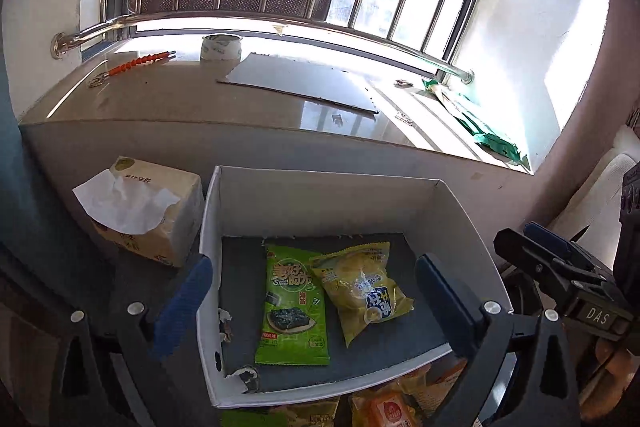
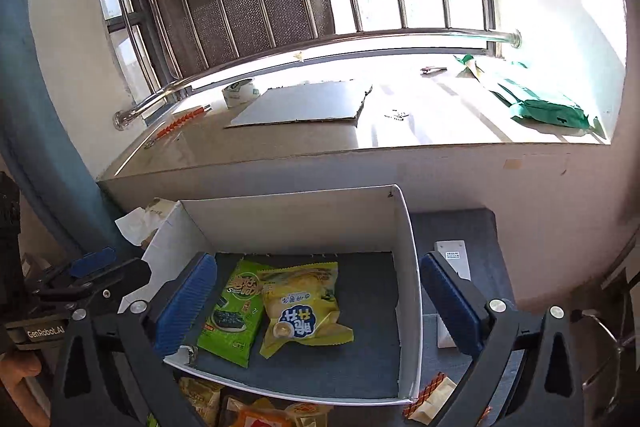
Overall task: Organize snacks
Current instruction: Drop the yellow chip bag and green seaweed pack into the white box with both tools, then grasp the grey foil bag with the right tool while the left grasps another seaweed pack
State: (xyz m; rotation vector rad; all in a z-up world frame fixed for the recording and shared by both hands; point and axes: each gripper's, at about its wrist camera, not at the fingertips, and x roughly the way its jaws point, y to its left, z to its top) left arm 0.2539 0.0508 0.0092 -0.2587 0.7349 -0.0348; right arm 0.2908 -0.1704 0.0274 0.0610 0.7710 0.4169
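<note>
Presently both grippers hang above the white box, jaws spread wide, nothing between the pads. Left gripper: released, empty. Right gripper: released, empty.

Inside the box, on its dark floor, lie two snacks: green seaweed packet and yellow packet, touching, the yellow one overlapping the green at its 3 o'clock edge.

More snack packets lie outside the box at 6 o'clock, partly cut off by the frame. Tissue pack sits just beside the box at 9 o'clock. Tape roll on the windowsill, 12 o'clock.
</note>
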